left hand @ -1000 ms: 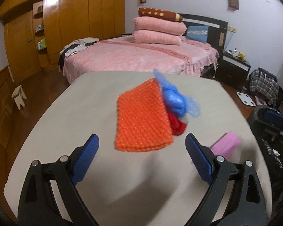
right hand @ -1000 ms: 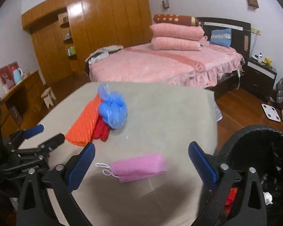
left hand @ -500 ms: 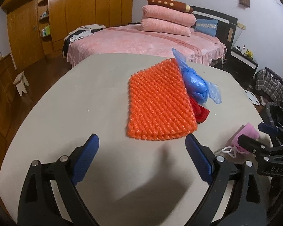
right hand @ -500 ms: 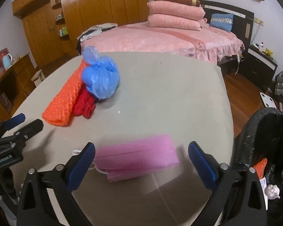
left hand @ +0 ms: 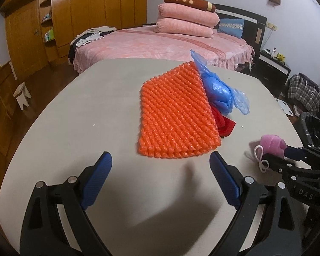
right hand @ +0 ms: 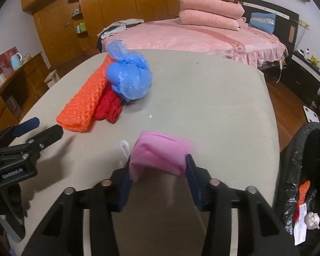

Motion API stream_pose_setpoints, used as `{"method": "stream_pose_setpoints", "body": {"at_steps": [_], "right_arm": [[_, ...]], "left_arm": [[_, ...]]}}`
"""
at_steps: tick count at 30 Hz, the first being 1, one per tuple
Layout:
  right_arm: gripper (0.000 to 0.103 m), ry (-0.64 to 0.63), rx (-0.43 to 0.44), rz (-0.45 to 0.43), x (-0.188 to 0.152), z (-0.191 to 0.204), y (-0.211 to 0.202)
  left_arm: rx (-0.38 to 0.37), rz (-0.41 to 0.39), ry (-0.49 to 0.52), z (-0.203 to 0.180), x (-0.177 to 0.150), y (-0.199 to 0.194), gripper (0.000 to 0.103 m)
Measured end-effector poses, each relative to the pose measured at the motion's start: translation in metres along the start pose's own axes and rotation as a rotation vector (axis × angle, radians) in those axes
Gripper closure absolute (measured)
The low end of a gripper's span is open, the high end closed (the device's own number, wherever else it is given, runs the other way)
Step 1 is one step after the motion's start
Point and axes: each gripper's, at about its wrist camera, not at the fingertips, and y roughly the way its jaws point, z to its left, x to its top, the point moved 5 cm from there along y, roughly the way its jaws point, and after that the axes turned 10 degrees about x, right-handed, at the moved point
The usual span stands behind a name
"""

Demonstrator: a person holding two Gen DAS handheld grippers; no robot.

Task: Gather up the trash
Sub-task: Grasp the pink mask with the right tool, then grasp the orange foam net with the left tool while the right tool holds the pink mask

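Your right claw is pinching the pink mask just above the desk, near the orange mesh pad; your left claw is spread wide in front of that pad, touching nothing

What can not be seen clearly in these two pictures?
- Red item: right view, mostly under the orange mat and blue bag; its kind is unclear.
- Bin: right view, cut by the edge; the dark liner hides its depth.
- Mask: blurred in the right view; the right claw covers its ends.
- Right claw: left view, cut by the edge.
- Shelf items: left view, too small.
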Motion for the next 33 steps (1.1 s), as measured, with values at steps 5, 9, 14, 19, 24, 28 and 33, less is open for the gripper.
{"method": "stream_pose_setpoints", "body": {"at_steps": [5,9,14,19,24,28,33], "right_arm": [[0.07,0.004,0.023,-0.003,0.004,0.002,0.002],[0.072,0.02,0.019,-0.015,0.01,-0.002,0.004],[0.072,0.017,-0.023,-0.034,0.022,-0.011,0.008],[0.072,0.037,-0.034,-0.025,0.029,-0.018,0.016],[0.072,0.026,-0.039,-0.02,0.029,-0.017,0.018],[0.072,0.019,-0.046,-0.014,0.028,-0.017,0.02],[0.072,0.016,-0.05,-0.011,0.028,-0.017,0.02]], "left_arm": [[-0.012,0.002,-0.012,-0.004,0.002,0.001,0.013],[-0.021,-0.003,-0.019,-0.008,0.006,0.003,0.013],[-0.035,-0.017,-0.017,-0.016,0.016,0.007,0.013],[-0.048,-0.005,0.009,-0.03,0.023,0.019,0.013],[-0.038,0.049,0.023,-0.036,0.022,0.032,0.022],[-0.032,0.052,-0.006,-0.031,0.021,0.032,0.037],[-0.063,0.029,-0.042,-0.023,0.021,0.026,0.08]]}}
